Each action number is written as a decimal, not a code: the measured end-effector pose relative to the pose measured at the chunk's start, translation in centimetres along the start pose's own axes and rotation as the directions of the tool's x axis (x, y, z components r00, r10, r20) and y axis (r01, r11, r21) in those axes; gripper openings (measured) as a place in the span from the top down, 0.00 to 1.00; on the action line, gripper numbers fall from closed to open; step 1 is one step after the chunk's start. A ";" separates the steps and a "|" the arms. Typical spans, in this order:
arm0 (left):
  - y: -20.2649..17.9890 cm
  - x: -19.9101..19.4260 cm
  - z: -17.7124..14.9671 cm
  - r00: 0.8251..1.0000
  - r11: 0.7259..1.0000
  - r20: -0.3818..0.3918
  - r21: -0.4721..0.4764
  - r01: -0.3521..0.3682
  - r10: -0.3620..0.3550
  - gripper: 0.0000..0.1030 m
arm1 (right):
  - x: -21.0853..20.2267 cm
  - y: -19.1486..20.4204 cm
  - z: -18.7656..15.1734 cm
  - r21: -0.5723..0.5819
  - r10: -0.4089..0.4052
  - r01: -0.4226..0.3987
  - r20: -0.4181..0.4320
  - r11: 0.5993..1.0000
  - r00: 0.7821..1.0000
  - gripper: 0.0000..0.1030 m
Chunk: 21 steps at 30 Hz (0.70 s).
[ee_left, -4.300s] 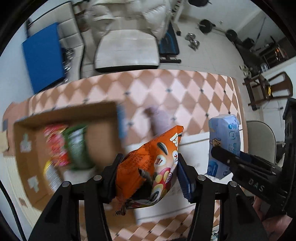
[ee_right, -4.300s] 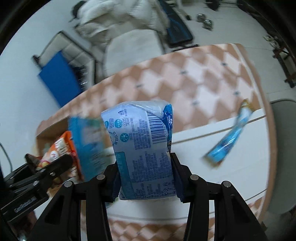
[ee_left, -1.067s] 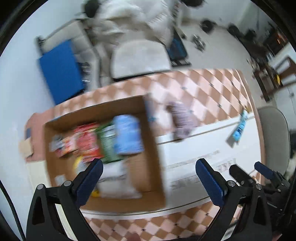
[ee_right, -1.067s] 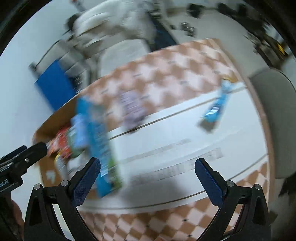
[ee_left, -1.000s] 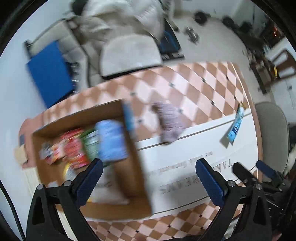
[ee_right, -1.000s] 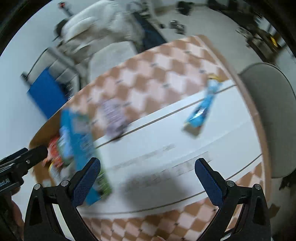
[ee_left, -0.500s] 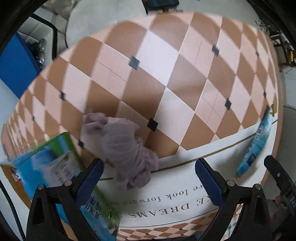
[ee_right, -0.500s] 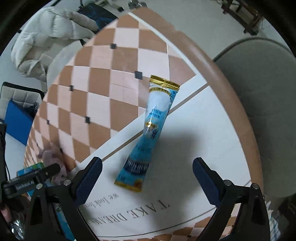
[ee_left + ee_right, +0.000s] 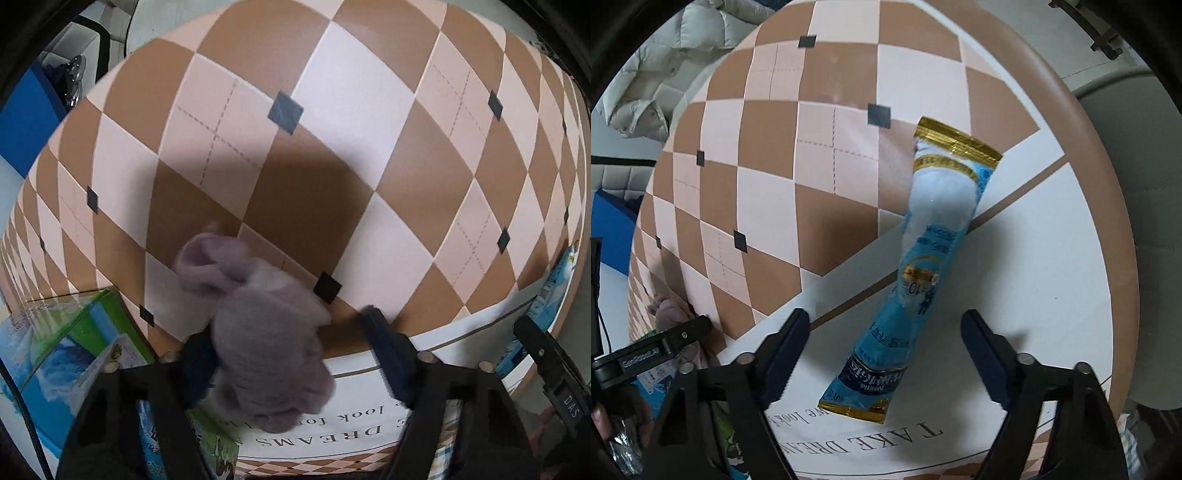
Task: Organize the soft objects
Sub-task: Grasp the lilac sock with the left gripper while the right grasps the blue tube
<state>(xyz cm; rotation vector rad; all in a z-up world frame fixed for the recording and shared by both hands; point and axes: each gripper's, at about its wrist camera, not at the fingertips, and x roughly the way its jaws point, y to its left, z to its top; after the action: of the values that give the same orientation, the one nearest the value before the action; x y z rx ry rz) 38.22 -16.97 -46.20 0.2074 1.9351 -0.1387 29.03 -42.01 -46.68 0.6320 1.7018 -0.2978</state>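
Seen from the left wrist, the left gripper (image 9: 291, 354) points down over a crumpled mauve knit cloth (image 9: 266, 332), fuzzy and lumpy, lying where the checked tan-and-cream tablecloth (image 9: 332, 147) meets its white lettered panel (image 9: 354, 417); the jaws have just been closing and stand about half open with the cloth between them, the left pad seemingly against the wool, the right pad clear of it. A glossy green-and-blue carton (image 9: 74, 354) sits just left of the cloth. Seen from the right wrist, the right gripper (image 9: 886, 354) hovers over a long, slim blue-and-white foil sachet (image 9: 916, 266) with crimped gold ends, lying flat and slantwise across the brown border line of the white panel; its jaws have also just been closing, yet both blue pads stand apart from the sachet's lower end, gripping nothing. The left gripper's black finger shows far to the sachet's left.
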 end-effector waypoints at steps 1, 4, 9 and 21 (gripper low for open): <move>-0.1 -0.1 -0.1 1.000 1.000 0.007 0.004 0.000 0.000 0.39 | 0.2 0.2 -0.1 -0.004 -0.009 0.009 -0.005 1.000 1.000 0.37; -0.8 -0.6 -0.9 0.999 1.000 0.034 0.029 -0.012 0.011 0.65 | 0.0 0.9 -0.4 -0.032 -0.064 0.065 0.032 0.997 0.997 0.68; -1.5 -1.4 -3.5 0.996 0.999 0.085 0.053 0.000 -0.005 0.66 | -0.5 2.1 -2.0 -0.079 -0.076 0.080 0.057 0.994 0.995 0.83; 6.4 -7.9 -21.3 0.929 0.983 0.321 0.046 0.180 -0.185 0.66 | -8.0 10.8 -17.1 -0.358 0.135 -0.093 0.095 0.929 0.986 0.84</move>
<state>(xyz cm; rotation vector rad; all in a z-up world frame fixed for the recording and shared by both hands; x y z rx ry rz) 22.99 -7.16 -31.08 0.0103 1.6221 -0.2936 21.89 -26.27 -33.47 0.4343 1.5467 0.0556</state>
